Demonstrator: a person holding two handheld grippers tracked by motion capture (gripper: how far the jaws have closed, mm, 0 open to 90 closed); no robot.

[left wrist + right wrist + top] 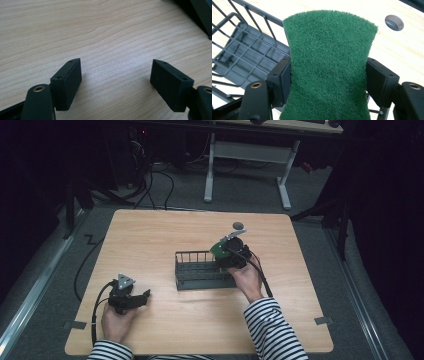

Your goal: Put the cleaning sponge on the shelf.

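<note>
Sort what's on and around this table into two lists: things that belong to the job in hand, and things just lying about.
In the job:
- green scouring pad, pinched between the right gripper's jaws
- black wire basket, beside the pad
- right gripper

Just lying about:
- left gripper, open on bare table
- grey round cap set in the tabletop
- white-legged desk behind
- floor cables

Probably a lab: dark curtains, floor cables (pixel 150 182), bare wooden table (pixel 160 235).

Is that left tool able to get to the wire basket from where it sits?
Probably yes: the left tool stands open on bare table, with nothing between it and the basket.
</note>
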